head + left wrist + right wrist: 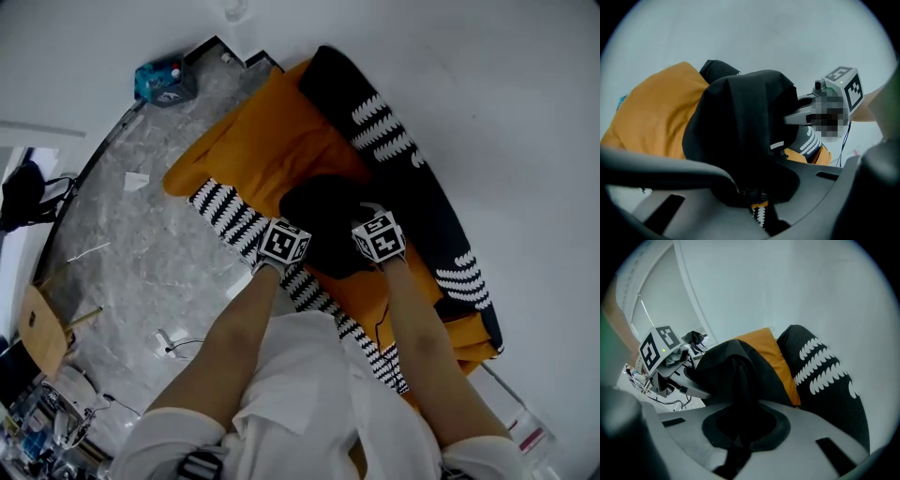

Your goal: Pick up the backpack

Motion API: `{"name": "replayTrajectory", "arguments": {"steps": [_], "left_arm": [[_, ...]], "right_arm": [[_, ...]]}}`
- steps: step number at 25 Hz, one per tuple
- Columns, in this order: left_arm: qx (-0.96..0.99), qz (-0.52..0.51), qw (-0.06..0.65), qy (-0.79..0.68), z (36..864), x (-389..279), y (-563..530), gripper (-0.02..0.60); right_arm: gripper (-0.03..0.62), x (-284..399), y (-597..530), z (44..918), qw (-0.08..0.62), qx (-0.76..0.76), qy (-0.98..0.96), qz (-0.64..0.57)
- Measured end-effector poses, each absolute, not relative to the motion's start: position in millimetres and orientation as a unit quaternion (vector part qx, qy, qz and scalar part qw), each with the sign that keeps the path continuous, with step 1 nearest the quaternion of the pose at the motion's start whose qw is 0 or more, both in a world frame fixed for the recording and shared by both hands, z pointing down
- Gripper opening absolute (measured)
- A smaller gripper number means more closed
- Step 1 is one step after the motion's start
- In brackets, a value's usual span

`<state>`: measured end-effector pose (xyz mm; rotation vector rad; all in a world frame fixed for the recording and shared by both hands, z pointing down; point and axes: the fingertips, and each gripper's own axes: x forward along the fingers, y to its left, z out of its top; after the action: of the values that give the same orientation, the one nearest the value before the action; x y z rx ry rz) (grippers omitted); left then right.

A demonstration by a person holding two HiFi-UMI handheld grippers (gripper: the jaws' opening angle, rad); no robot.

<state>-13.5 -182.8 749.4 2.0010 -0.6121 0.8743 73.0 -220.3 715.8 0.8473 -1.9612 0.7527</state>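
The black backpack [323,220] lies bunched on an orange cover [272,141], between my two grippers. My left gripper [286,246] is at its left side and my right gripper [378,239] at its right. In the left gripper view the jaws [752,194] are shut on a fold of the backpack's black fabric [740,122], and the right gripper [834,98] shows beyond it. In the right gripper view the jaws [740,437] pinch another black fold of the backpack [736,371], which rises in a ridge toward the left gripper [665,357].
A black cushion with white feather marks [403,159] lies along the orange cover against the white wall. A black-and-white patterned edge [230,216] borders the grey marble floor [141,253]. A teal bag [164,82], a wooden chair [37,328] and cables stand further left.
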Motion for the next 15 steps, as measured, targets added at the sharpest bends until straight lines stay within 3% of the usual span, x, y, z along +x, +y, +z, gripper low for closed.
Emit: {"name": "replayTrajectory", "arguments": {"steps": [15], "left_arm": [[0.817,0.371,0.380,-0.224,697,-17,-106,0.038]], "right_arm": [[0.029,79,-132,661,0.374,0.380,-0.782,0.322]]}}
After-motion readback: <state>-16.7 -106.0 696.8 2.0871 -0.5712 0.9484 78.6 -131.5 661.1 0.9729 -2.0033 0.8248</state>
